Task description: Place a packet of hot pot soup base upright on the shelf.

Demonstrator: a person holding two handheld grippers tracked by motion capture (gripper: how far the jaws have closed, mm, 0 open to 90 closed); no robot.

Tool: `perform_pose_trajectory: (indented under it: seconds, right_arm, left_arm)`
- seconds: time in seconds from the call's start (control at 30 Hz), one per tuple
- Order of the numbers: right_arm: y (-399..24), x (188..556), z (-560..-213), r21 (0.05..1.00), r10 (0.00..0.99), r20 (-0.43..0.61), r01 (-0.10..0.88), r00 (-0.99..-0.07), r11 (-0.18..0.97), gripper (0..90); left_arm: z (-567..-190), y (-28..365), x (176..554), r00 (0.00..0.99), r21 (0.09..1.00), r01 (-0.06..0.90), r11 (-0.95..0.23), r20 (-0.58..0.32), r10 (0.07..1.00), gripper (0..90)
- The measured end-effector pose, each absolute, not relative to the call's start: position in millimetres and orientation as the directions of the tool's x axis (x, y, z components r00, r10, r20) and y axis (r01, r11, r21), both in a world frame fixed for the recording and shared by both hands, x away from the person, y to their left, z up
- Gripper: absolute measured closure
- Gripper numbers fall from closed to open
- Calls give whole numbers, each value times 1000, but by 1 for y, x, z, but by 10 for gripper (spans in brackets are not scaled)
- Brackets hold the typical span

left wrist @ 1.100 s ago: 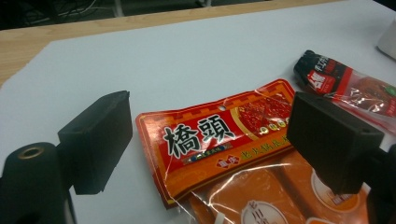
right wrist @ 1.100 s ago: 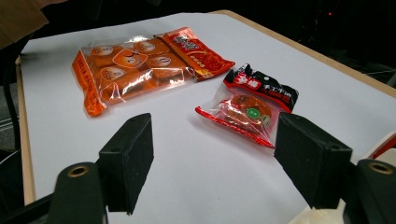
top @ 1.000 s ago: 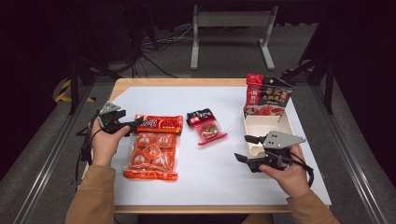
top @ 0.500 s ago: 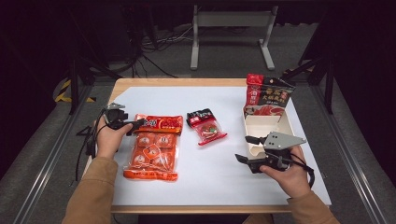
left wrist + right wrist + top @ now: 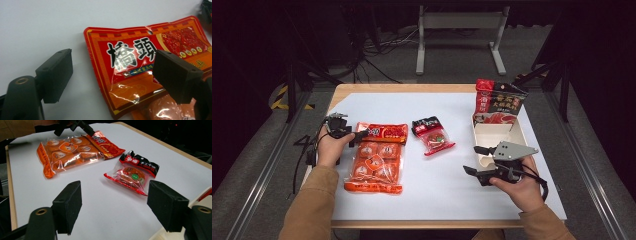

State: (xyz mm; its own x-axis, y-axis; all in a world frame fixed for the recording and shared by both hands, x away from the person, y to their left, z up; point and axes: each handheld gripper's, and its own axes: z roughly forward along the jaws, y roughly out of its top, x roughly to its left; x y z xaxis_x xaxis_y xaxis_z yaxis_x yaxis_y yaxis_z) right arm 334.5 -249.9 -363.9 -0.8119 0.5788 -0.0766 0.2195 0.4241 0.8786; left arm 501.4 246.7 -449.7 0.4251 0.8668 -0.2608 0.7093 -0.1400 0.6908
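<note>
- Where it overlaps the large orange bag at bench left, red sachet lies flat; its corner is easiest to nip.
- Left tongs: open, straddling that corner.
- Right tongs: open, idle beside tray.

Red-orange flat packet, black characters on its face, lies flat at table's left, its near edge overlapping the orange bag.
</note>
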Motion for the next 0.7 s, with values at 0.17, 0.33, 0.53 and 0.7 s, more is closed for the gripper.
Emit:
perform_pose_trajectory:
  seconds: [0.17,0.33,0.53,0.7]
  right_arm:
    - [-252,335,-364,880,580,-76,219,-811,422,286]
    - [-251,335,-364,881,576,-71,220,-814,419,281]
    - [-251,336,-366,881,576,-64,225,-815,417,279]
    - [-248,336,-365,882,569,-67,218,-819,417,277]
  left_arm:
    - [-453,245,504,439,691,709,-136,-281,854,183]
    - [-455,246,505,465,712,687,-144,-279,841,220]
    - [-454,244,505,484,730,675,-109,-327,811,276]
    - [-448,243,503,496,740,667,-82,-359,791,419]
